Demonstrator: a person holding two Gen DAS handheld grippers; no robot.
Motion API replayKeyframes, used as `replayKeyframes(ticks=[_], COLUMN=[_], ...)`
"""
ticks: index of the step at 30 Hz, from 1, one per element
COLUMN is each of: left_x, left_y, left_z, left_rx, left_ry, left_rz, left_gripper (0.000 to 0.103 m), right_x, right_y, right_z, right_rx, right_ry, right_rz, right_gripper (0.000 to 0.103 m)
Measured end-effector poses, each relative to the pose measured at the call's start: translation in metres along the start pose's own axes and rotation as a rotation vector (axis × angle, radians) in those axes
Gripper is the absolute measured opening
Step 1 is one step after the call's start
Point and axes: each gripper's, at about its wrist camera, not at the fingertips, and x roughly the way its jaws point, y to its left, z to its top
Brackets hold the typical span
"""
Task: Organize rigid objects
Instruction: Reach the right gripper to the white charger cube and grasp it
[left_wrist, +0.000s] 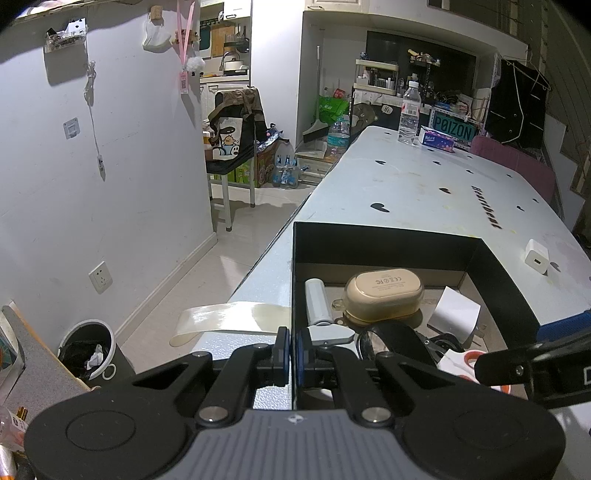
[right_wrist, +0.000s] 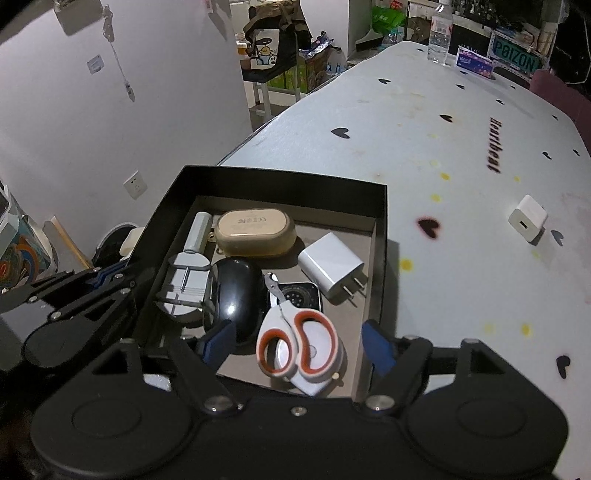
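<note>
A black open box (right_wrist: 258, 177) stands at the near left corner of the white table (right_wrist: 443, 258). My left gripper (left_wrist: 291, 350) is shut on the box's left wall and shows as dark fingers (right_wrist: 107, 277) in the right wrist view. In the box lie white-and-orange scissors (right_wrist: 299, 343), a beige oval case (right_wrist: 255, 230), a white plug charger (right_wrist: 330, 266), a black oval case (right_wrist: 232, 295) and a grey tool (right_wrist: 184, 280). My right gripper (right_wrist: 297, 343) hangs open over the scissors, its blue pads clear of them. A second white charger (right_wrist: 528, 218) sits on the table.
A water bottle (left_wrist: 409, 114) and a tissue pack (left_wrist: 437, 139) stand at the table's far end. A strip of tape (left_wrist: 229, 319) hangs off the table's left edge. On the floor to the left is a bin (left_wrist: 88, 350), below a white wall.
</note>
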Motion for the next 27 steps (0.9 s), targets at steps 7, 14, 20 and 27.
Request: replayKeyframes(ticks=[7, 14, 20, 27], left_x=[0.0, 0.0, 0.0, 0.0], left_y=[0.0, 0.0, 0.0, 0.0], left_z=[0.0, 0.0, 0.0, 0.0], left_rx=[0.0, 0.0, 0.001, 0.001], left_ry=[0.0, 0.0, 0.0, 0.0], left_rz=[0.0, 0.0, 0.001, 0.001], left_gripper=[0.004, 0.004, 0.004, 0.004], right_x=[-0.013, -0.029, -0.052, -0.069], right_y=[-0.003, -0.014, -0.037, -0.075], right_z=[-0.002, -0.008, -0.012, -0.015], right_rx=[0.006, 0.018, 0.048, 0.13], right_ry=[-0.022, -0.041, -0.09, -0.178], right_rz=[-0.026, -0.035, -0.063, -0.094], right_gripper=[0.084, 0.088, 0.095, 0.103])
